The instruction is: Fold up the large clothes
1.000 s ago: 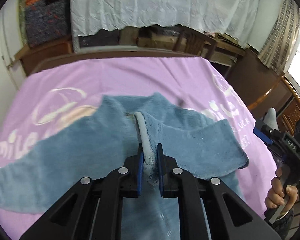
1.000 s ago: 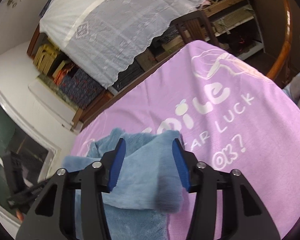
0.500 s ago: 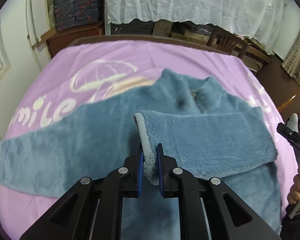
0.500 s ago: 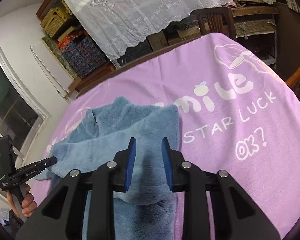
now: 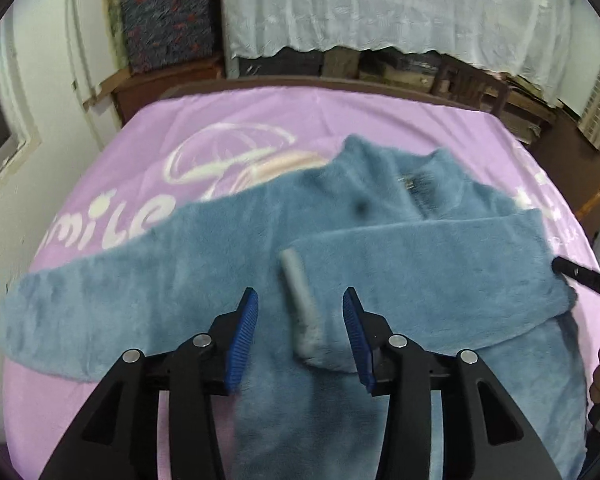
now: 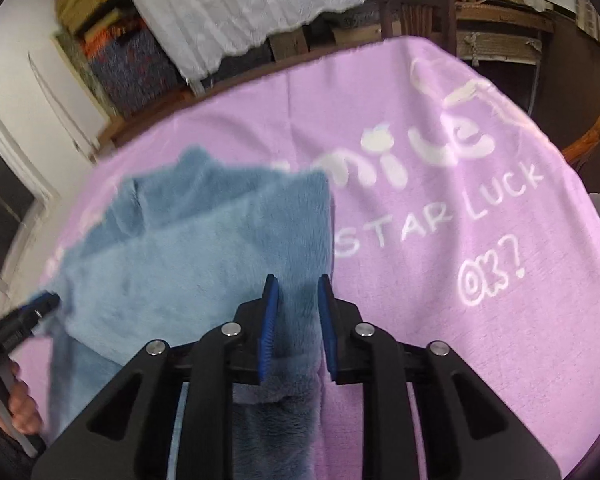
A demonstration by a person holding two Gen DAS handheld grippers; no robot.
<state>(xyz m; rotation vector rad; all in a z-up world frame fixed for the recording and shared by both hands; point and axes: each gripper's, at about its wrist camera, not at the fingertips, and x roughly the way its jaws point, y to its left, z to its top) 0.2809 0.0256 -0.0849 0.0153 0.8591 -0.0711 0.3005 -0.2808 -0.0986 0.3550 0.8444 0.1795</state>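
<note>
Left gripper (image 5: 300,340) gapes wide, the pale sleeve cuff (image 5: 302,304) lying loose between its fingers, centre frame. Right gripper (image 6: 296,324) pinches the blue fleece sweater (image 5: 380,264) edge on the purple blanket (image 6: 440,208). Any tug there could drag the folded sleeve askew.

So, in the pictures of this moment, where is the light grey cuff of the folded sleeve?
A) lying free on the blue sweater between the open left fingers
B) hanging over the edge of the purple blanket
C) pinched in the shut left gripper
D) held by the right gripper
A: the cuff lies loose on the sweater, with the left gripper open wide around it and neither blue pad touching it.
</note>
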